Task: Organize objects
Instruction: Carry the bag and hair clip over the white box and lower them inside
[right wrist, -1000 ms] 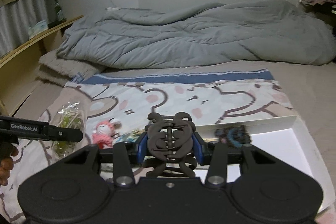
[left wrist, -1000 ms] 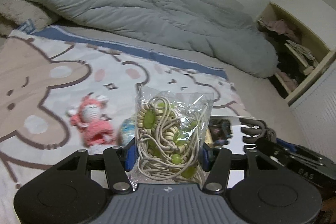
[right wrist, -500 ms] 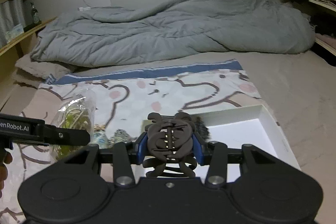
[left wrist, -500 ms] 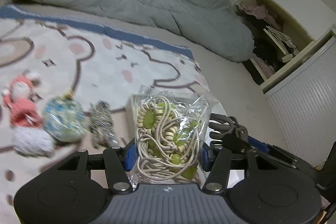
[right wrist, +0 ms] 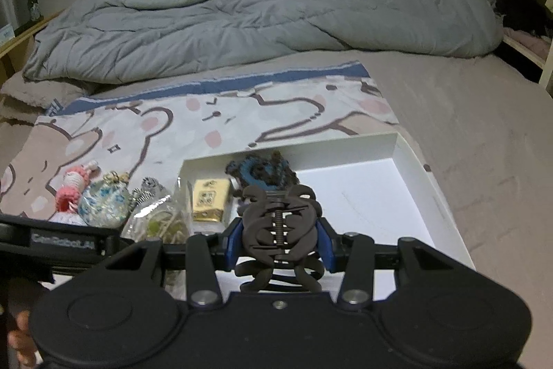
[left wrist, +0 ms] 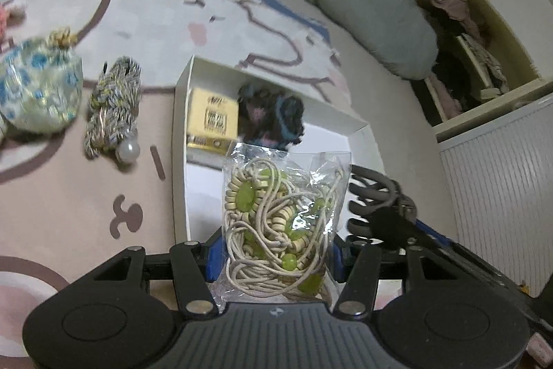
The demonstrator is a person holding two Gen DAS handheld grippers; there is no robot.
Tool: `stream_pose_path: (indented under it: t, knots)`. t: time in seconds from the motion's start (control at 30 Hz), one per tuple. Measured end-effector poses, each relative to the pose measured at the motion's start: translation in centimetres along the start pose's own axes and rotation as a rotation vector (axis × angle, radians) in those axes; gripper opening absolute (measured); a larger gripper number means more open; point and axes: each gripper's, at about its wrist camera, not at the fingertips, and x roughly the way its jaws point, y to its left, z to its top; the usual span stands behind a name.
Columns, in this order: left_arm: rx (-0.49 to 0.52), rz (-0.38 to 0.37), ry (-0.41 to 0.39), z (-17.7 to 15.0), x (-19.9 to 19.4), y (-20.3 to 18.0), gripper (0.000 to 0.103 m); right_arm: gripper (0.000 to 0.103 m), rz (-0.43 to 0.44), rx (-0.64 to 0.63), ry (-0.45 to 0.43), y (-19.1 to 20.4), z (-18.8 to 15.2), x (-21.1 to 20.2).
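Left claw (left wrist: 276, 260): clenched on the clear bag of beaded cord (left wrist: 281, 223); I hold it above the near left part of the white box (left wrist: 179, 140).
Right claw (right wrist: 278, 246): clenched on the dark hair clip (right wrist: 278, 227), poised over the box floor, just beside the left claw's bag.
Box contents: a gold packet (left wrist: 212, 123) and a dark scrunchie (left wrist: 271, 114) lie at the far left end; the right part is bare.
Still outside: a floral pouch (left wrist: 38, 92), a braided hair tie (left wrist: 112, 108) and a pink knitted doll (right wrist: 74, 192) rest on the bear-print blanket (left wrist: 103, 196), left of the box.
Step in hand: lowering both items into the box, as I judge it.
Method: I would bring each claw low over bare floor before releasing, bag on the left and clip on the right.
Caution: the bag is limp and may catch the near wall; I would clear the rim first.
Spacing: I would keep the claws apart so neither release disturbs the other.
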Motion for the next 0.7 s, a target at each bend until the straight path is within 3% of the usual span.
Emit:
stream_pose_path:
  t: [0.13, 0.2, 0.27, 0.7]
  knots:
    - [0.014, 0.029, 0.013, 0.0, 1.1, 0.4, 0.058, 0.045, -0.003, 0.013, 0.018, -0.6, -0.3, 0.6]
    - [0.022, 0.031, 0.021, 0.0, 1.2, 0.4, 0.07, 0.045, 0.0, 0.014, 0.029, -0.8, -0.4, 1.0]
    - [0.04, 0.031, 0.01, 0.0, 0.9, 0.3, 0.074, 0.045, 0.004, 0.011, 0.041, -0.9, -0.5, 1.4]
    - [0.174, 0.156, -0.007, 1.3, -0.7, 0.0, 0.074, 0.045, -0.025, -0.048, 0.141, -0.2, -1.6, 4.8]
